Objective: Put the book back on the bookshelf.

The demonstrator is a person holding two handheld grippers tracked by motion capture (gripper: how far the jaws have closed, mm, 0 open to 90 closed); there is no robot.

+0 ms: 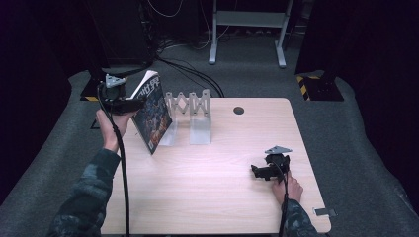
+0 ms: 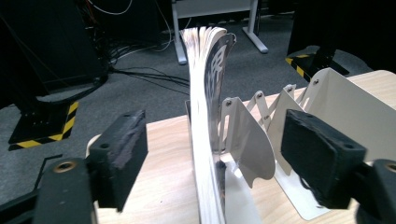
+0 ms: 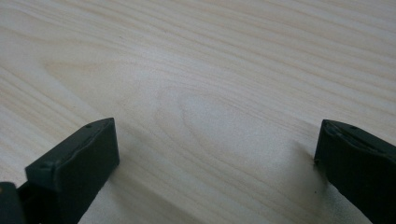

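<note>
While its fingers straddle the magazine, left gripper raised, level.

Dim surroundings, lit tabletop (soft close-up blur)

Stood on its lower edge at the desk's far left: a thin softcover magazine, dark printed cover with large pale characters, leaning against the first divider of a white metal rack. Pages bowed, fanning slightly at the top, apparently unsupported otherwise.
</note>
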